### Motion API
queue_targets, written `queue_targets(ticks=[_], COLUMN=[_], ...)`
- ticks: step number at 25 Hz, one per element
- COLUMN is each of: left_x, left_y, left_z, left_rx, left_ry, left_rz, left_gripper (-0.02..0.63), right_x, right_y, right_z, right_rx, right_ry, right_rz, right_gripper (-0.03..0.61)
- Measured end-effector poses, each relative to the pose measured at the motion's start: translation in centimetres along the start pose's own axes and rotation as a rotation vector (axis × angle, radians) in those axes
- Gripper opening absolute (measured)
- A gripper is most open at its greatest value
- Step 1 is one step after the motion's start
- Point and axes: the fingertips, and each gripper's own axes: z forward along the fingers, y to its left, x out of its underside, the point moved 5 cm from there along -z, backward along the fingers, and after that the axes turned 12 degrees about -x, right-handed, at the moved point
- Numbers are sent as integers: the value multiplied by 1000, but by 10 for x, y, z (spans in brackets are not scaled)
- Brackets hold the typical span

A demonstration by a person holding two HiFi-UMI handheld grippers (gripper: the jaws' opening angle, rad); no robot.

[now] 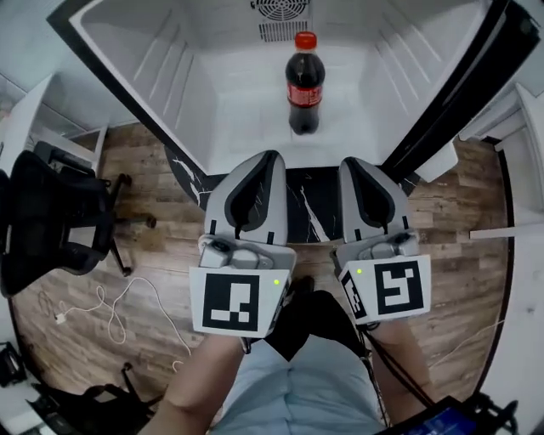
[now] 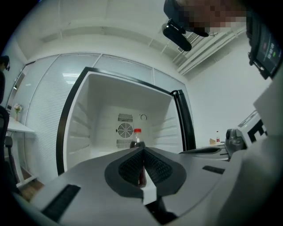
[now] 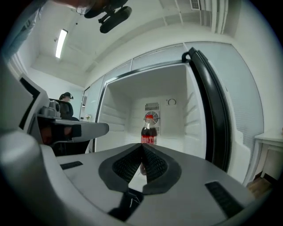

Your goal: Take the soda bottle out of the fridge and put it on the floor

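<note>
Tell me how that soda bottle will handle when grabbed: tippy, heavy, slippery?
The soda bottle stands tall and narrow on the fridge floor, so a high push would probably tip it. It looks dark nearly to the neck, so likely full and fairly heavy. Its smooth round plastic may slip.

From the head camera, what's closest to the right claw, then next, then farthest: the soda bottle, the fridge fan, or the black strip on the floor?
1. Black strip, right beside the right claw, in front of the fridge.
2. Bottle, upright mid-fridge, ahead and a bit left.
3. Fan, at the very back, behind the bottle.
</note>
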Motion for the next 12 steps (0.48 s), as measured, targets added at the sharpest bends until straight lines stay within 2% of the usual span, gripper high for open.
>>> queue_targets(ticks=[5,12], left_x=[62,84], left_y=[6,8], left_z=[17,35], left_rx=[-52,-81], left_ry=[41,43], left_rz=[-12,6], left_gripper=[11,11], right_x=[63,81], right_y=[-8,-17], right_z=[21,37], right_rx=[-36,-67], right_ry=[55,43], right_rz=[24,33], right_gripper=[14,14])
